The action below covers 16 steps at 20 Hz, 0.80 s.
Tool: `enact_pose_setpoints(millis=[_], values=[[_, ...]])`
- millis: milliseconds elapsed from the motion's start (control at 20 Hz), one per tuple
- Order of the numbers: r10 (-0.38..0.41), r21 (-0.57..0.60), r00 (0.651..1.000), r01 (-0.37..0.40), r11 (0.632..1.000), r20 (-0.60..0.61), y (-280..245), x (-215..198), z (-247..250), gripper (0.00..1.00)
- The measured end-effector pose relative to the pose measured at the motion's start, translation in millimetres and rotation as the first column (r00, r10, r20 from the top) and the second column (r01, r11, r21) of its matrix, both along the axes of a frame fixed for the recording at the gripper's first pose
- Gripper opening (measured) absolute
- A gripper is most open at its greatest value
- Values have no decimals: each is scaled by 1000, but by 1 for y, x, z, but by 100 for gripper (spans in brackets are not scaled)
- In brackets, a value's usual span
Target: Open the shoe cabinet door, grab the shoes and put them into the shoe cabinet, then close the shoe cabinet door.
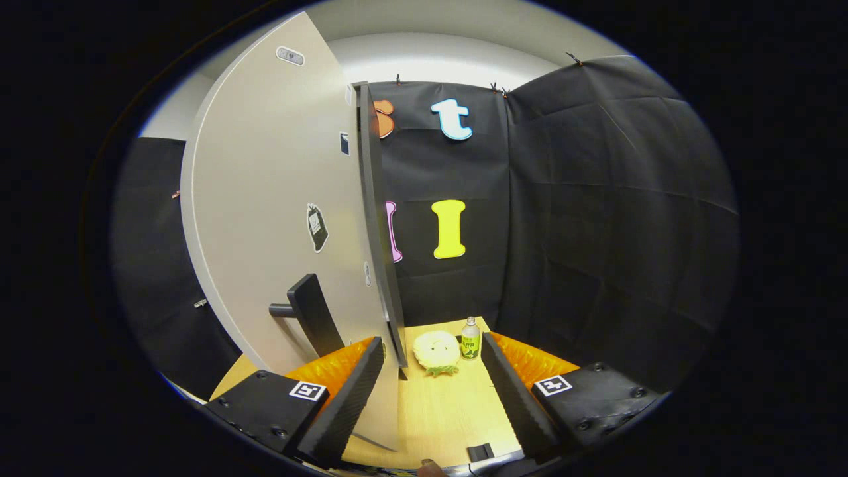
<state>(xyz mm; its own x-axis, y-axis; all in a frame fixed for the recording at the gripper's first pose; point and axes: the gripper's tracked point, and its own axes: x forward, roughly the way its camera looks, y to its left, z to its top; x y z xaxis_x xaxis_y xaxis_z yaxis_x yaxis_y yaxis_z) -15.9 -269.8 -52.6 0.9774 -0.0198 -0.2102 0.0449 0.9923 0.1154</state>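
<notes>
The shoe cabinet's pale door (278,218) stands swung out, seen almost edge-on, with its dark edge (381,232) running down to a lower corner just inside my left fingertip. Its black bar handle (310,315) sticks out from the door face, above and left of the left finger (351,397). My gripper (434,391) is open and low over the wooden surface (437,411), pressing on nothing. A pale yellow fluffy shoe (437,351) lies just ahead, between the lines of the fingers. The cabinet's inside is hidden behind the door.
A small bottle with a green label (470,338) stands right beside the shoe, close to the right finger (517,397). Black cloth walls close off the back and right. A small black block (480,452) lies on the wood near the gripper's base.
</notes>
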Motion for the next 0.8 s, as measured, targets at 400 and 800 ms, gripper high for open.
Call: enact_pose_setpoints(millis=[400, 800], values=[[59, 1, 998, -60, 998, 25, 109, 3, 8, 98], [161, 0, 985, -162, 987, 65, 204, 17, 17, 98]])
